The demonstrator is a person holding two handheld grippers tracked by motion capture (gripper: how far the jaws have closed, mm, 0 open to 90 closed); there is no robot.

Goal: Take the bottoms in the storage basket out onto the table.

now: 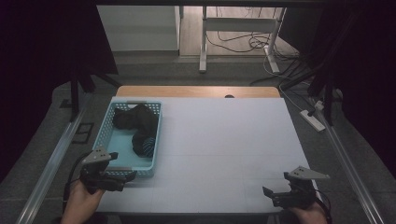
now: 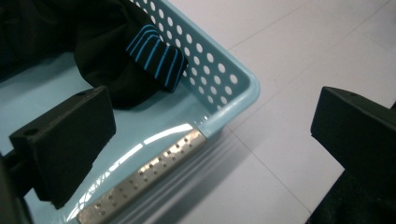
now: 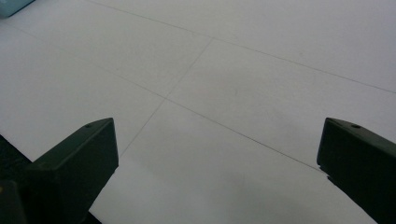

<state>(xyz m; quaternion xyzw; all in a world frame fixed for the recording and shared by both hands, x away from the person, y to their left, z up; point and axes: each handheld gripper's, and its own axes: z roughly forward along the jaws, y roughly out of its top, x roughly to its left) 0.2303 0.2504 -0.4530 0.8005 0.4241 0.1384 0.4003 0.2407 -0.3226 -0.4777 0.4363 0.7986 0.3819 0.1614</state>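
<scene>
A light blue perforated basket (image 1: 156, 135) sits on the left part of the white worktop (image 1: 224, 154), its long side running away from the person. Inside it lies a heap of black cloth (image 1: 137, 119), and at the near end of the heap a dark piece with thin blue stripes (image 1: 145, 145) rests against the right wall. In the left gripper view the striped piece (image 2: 156, 56) lies just inside the basket's near right corner (image 2: 243, 88), with a shiny metal strip on the near rim.

The left claw (image 1: 125, 176) hangs at the basket's near edge, held in the person's left hand (image 1: 84, 198). Its jaws stand wide apart and hold nothing: one jaw is over the basket's floor, the other over the bare worktop outside the corner, so the claw straddles that corner.

The right claw (image 1: 270, 195) is well apart from the basket, at the near right corner of the worktop. Its jaws are also spread wide and empty, with plain white worktop (image 3: 233, 93) between them.
</scene>
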